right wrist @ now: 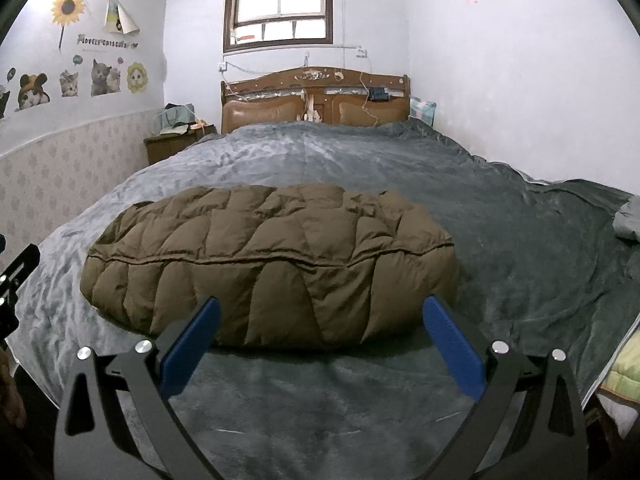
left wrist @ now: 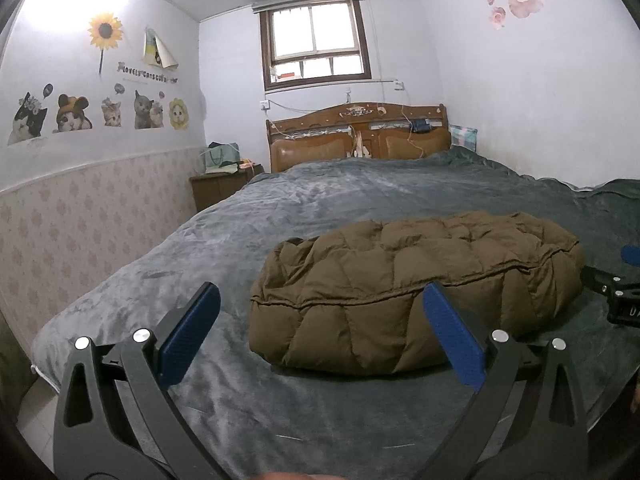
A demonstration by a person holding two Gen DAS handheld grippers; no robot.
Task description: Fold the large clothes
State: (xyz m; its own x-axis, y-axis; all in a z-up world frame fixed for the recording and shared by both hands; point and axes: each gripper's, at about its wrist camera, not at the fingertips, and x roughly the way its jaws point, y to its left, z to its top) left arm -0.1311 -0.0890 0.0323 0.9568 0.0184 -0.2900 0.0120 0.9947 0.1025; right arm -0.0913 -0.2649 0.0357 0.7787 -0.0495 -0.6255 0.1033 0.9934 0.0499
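A brown quilted down jacket lies folded into a thick bundle on the grey bed blanket. It also shows in the right wrist view. My left gripper is open and empty, just in front of the bundle's left half. My right gripper is open and empty, just in front of the bundle's right half. Neither gripper touches the jacket. Part of the right gripper shows at the right edge of the left wrist view.
A wooden headboard stands at the far end under a window. A bedside cabinet with bags is at the far left. Walls run along both sides. A grey cloth lies at the bed's right edge.
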